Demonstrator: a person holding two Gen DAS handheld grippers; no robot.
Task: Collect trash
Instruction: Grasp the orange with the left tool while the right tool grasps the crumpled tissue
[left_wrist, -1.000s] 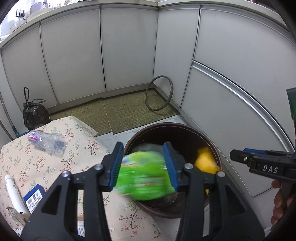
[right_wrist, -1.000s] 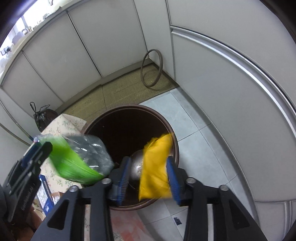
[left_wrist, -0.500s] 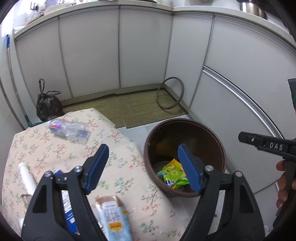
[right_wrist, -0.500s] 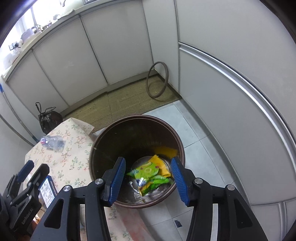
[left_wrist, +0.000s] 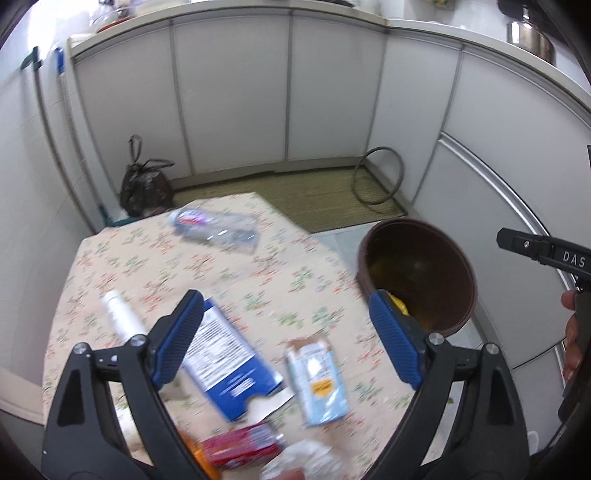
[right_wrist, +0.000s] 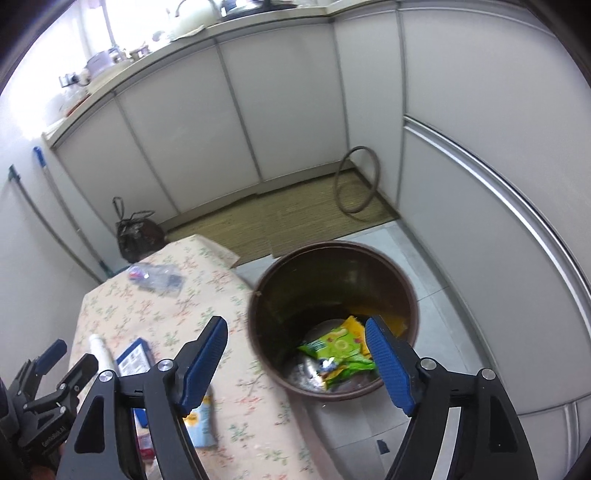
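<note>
Both my tools empty, jaws opening wide: left tool (left_wrist: 286, 341) over the surface (left_wrist: 221, 280), right tool (right_wrist: 295, 360) by the bin (right_wrist: 369, 251).

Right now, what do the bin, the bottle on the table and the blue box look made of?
Bin: probably plastic, dark brown; smooth wall with a dull sheen.
Bottle: clear thin plastic; see-through and dented, printed label near one end.
Blue box: looks like printed cardboard; flat panels, white text block, open flap. Blur leaves its finish unclear.
</note>
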